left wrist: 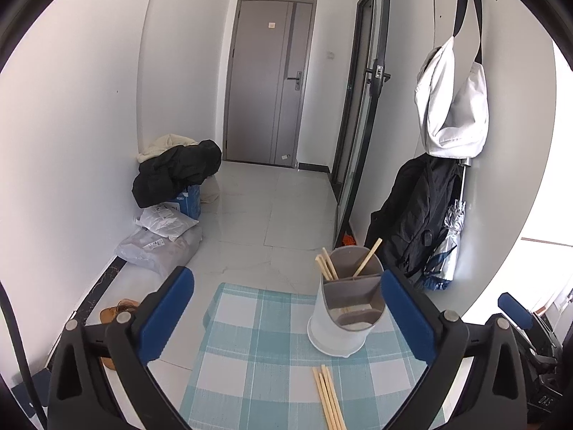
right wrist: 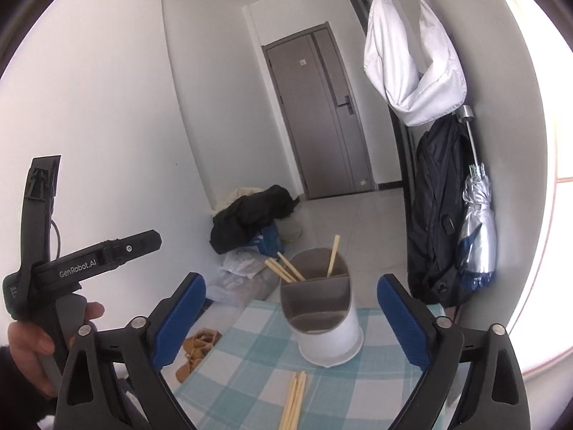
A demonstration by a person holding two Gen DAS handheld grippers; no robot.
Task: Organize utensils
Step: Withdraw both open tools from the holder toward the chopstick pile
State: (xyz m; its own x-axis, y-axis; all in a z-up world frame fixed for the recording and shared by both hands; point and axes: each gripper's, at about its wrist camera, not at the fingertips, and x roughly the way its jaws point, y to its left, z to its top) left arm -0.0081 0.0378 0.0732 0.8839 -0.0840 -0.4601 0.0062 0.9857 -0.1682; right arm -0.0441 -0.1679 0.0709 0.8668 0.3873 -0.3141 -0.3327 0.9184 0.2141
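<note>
A white utensil holder (left wrist: 340, 326) (right wrist: 329, 333) with a grey divided top stands on a blue checked tablecloth (left wrist: 250, 340) (right wrist: 250, 358). Several wooden chopsticks (left wrist: 327, 263) (right wrist: 286, 268) lean in its far compartments. More loose chopsticks (left wrist: 327, 397) (right wrist: 293, 401) lie flat on the cloth in front of it. My left gripper (left wrist: 286, 279) is open and empty, with the holder just inside its right finger. My right gripper (right wrist: 290, 281) is open and empty too, its jaws standing either side of the holder but nearer the camera. A hand (right wrist: 28, 344) holds the left gripper's body at the left.
On the floor at the left lie a dark coat pile (left wrist: 175, 175), plastic bags (left wrist: 161, 243) and brown shoes (left wrist: 118, 311). A black backpack (left wrist: 419, 222) and a folded umbrella (right wrist: 478, 222) hang on the right wall. The table's far edge is just behind the holder.
</note>
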